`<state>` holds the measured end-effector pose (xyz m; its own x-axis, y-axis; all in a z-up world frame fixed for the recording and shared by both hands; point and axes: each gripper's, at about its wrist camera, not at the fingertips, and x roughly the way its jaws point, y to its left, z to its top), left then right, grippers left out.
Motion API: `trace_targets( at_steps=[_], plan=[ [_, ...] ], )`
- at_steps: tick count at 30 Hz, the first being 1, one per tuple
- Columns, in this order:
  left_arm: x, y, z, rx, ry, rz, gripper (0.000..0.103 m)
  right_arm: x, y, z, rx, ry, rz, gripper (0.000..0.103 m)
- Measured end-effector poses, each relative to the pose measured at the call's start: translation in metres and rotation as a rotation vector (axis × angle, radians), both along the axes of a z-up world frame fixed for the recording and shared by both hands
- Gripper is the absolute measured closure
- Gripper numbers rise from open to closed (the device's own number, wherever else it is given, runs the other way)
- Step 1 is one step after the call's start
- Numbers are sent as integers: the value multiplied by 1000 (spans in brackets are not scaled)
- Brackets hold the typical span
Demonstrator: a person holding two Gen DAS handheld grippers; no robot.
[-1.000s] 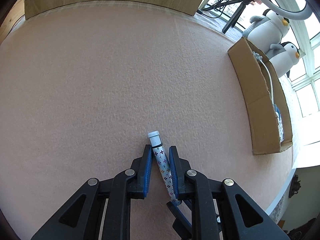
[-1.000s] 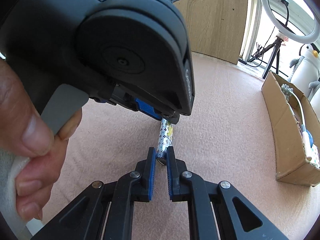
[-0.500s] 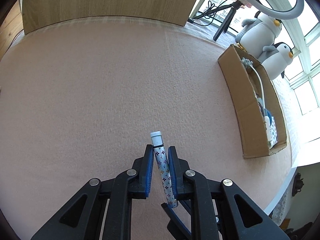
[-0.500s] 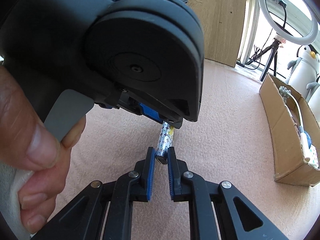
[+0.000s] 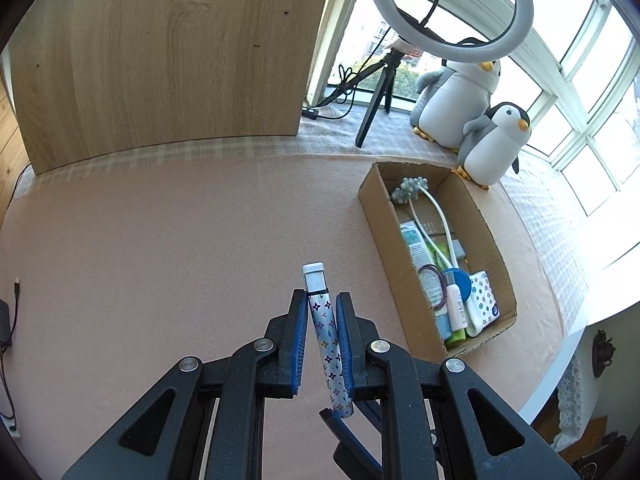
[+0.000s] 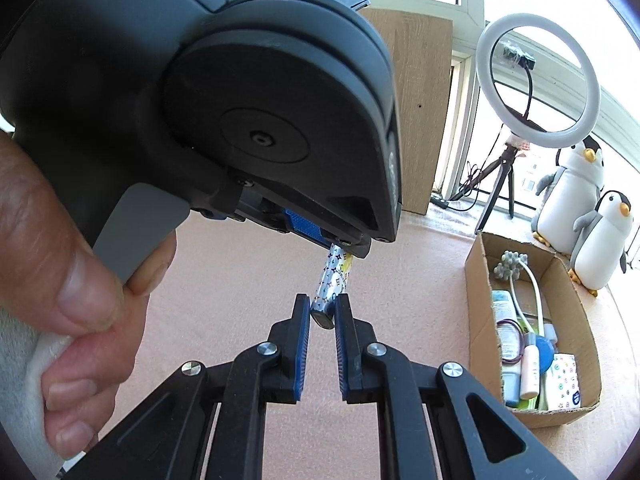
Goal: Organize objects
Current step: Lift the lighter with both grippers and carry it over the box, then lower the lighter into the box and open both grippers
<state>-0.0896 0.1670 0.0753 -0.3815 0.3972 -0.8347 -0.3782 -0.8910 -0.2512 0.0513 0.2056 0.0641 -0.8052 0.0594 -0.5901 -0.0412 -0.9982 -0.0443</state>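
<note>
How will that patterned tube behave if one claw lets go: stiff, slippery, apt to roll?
The patterned tube spans both claws unbent, so probably stiff. It looks glossy and round, so likely slippery, and it may roll on the pink mat. The left claw grips mid-body; the right claw pinches only the end.

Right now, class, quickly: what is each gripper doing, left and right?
Left gripper: closed on the patterned tube, fingers along its sides.
Right gripper: closed on the same tube's dark end.
</note>
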Motion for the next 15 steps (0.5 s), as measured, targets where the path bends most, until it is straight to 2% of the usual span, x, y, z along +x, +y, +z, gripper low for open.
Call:
trace_targets(
  at_steps=[15],
  plan=[
    [10, 163, -14, -14, -7, -230, 88, 36, 115, -6, 4, -18, -214, 92]
  ],
)
